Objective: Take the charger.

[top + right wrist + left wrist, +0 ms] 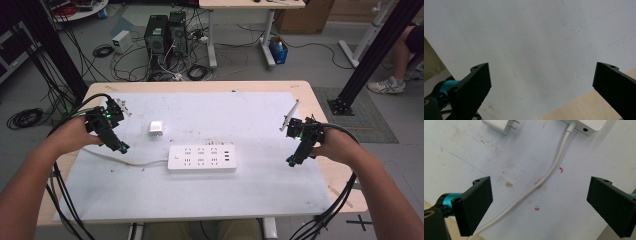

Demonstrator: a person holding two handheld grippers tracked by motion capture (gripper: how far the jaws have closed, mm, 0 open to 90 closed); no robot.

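Jaws spread wide and empty on left gripper (121, 148) and right gripper (291, 161), flanking long white plastic power strip (202, 158); small white plug adapter (156, 129) behind-left of strip, unplugged, awaiting pickup.

floor (320, 55): grey, cables | computer towers (165, 32); second desk (250, 4) behind
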